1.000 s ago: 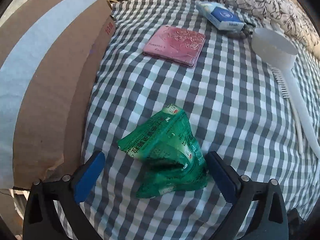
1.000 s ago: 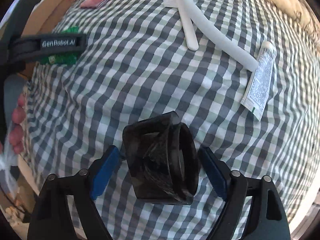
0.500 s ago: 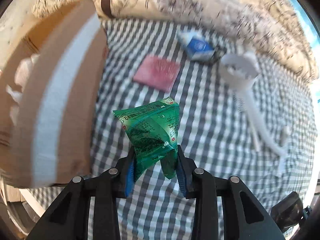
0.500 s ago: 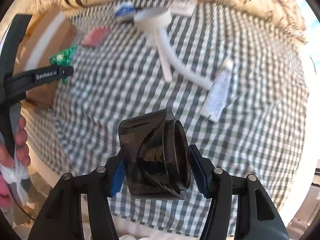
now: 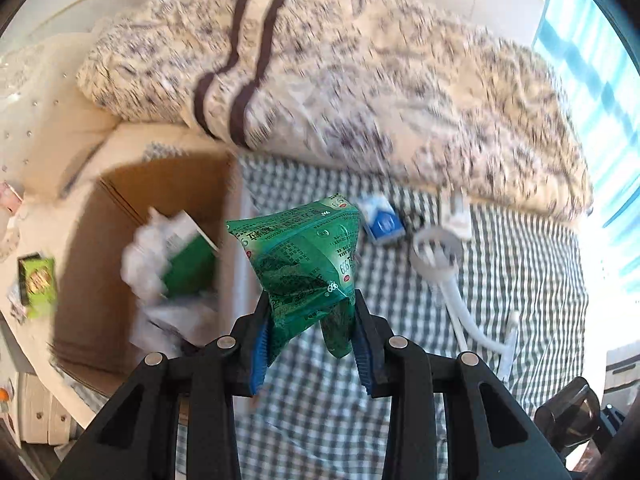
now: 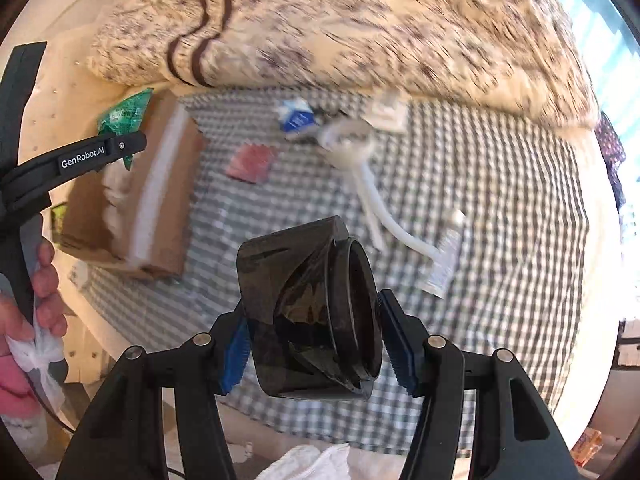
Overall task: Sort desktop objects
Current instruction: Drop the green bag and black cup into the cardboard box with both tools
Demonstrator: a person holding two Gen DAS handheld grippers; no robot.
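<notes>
Left claw clenched on green packet, raised beside open cardboard box; right claw clamped around dark cup.

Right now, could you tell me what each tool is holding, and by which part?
Left tool: the green foil packet, pinched at its lower end. Right tool: the dark plastic container, clamped across its sides.

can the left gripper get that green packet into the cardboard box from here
Probably yes: the left gripper is shut on the green packet, lifted clear, and the cardboard box lies open-topped just to its left.
</notes>
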